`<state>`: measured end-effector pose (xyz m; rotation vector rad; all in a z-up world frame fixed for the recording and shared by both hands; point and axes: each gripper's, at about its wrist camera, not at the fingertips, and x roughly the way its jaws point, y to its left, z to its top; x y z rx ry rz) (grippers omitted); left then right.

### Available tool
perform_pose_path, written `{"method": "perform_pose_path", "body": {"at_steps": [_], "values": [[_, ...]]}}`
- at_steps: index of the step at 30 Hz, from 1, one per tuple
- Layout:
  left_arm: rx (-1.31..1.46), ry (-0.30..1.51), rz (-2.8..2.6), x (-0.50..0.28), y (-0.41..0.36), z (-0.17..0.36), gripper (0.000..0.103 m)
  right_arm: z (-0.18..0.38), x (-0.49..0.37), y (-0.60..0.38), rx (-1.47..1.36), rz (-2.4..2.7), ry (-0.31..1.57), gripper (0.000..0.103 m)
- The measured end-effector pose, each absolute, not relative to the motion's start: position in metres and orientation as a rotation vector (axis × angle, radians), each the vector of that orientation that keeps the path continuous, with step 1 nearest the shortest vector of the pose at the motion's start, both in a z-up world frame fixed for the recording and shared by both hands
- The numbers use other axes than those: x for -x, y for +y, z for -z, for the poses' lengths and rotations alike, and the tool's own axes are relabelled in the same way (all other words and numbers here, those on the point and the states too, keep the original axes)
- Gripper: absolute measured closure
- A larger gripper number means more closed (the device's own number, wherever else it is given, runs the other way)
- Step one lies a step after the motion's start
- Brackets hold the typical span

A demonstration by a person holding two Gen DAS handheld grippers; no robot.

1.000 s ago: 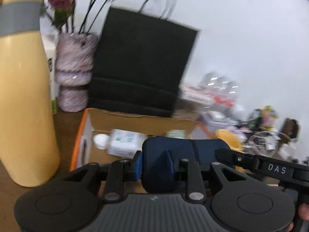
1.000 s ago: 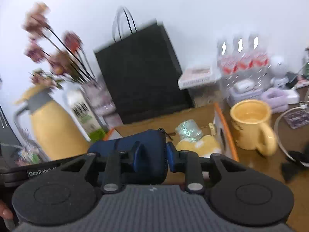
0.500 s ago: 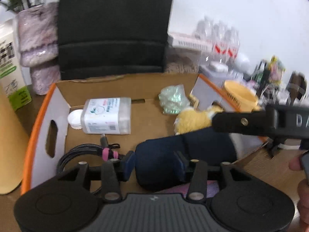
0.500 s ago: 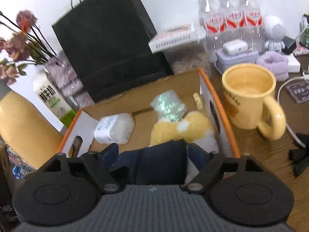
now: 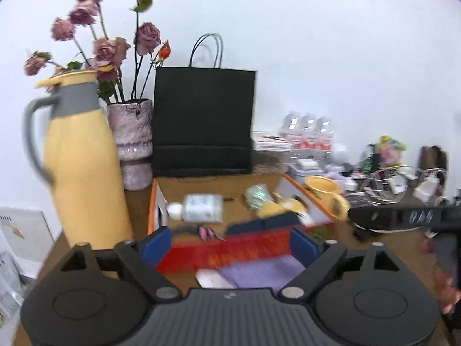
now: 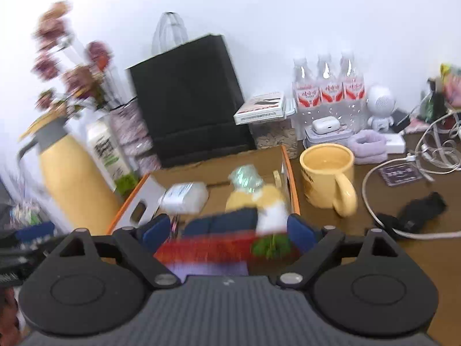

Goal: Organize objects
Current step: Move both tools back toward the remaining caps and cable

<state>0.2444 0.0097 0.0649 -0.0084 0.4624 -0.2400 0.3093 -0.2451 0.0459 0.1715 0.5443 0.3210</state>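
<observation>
Both tongs have let go of the navy zip pouch (image 6: 227, 220) they were carrying a second ago and pulled back; the pouch now lies in the near end of the cardboard box (image 6: 288, 170), no longer between any pads. Left tongs (image 5: 230, 243) are opening, wide apart with nothing gripped; right tongs (image 6: 230, 232) are opening too, empty. The pouch looks soft-shelled, light and slightly squashy, not fragile; best pinched across its short width near the middle, where the fabric gives grip. Also in the box: a clear plastic bottle with white cap (image 5: 201, 209) lying on its side at the left, a crinkly green wrapped item (image 6: 245, 177) toward the back right, a yellow plush toy (image 6: 259, 197) just behind the pouch, and a cable with pink tie (image 5: 206, 232) near the front. Just right of the box, on the counter (image 6: 403, 259), stands a yellow mug (image 6: 327, 173); I judge it empty. A red blurred thing (image 6: 207, 248) sits in front of the box; can't identify it.
</observation>
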Motion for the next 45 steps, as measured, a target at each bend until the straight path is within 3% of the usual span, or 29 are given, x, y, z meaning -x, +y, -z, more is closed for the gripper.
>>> {"method": "perform_pose_path", "body": {"at_steps": [10, 16, 19, 28, 34, 37, 45], "values": [[0.037, 0.645, 0.218, -0.088, 0.010, -0.001, 0.011, 0.013, -0.116, -0.228, -0.077, -0.386, 0.644, 0.009], [0.019, 0.620, 0.196, -0.056, 0.032, -0.009, 0.009, -0.008, -0.056, -0.245, -0.044, -0.419, 0.617, 0.006], [0.022, 0.623, 0.142, -0.078, 0.037, -0.002, 0.008, -0.009, -0.067, -0.247, -0.049, -0.385, 0.574, 0.006], [-0.150, 0.496, 0.176, -0.185, 0.042, 0.044, 0.012, 0.031, -0.163, -0.196, 0.034, -0.407, 0.610, 0.024], [-0.108, 0.556, 0.280, -0.246, 0.067, 0.054, 0.014, 0.055, -0.225, -0.160, 0.054, -0.432, 0.660, 0.031], [-0.049, 0.637, 0.280, -0.252, 0.069, 0.059, 0.028, 0.063, -0.244, -0.147, 0.070, -0.421, 0.674, 0.035], [-0.050, 0.582, 0.380, -0.244, 0.070, 0.057, 0.025, 0.072, -0.257, -0.142, 0.082, -0.419, 0.679, 0.043]]}}
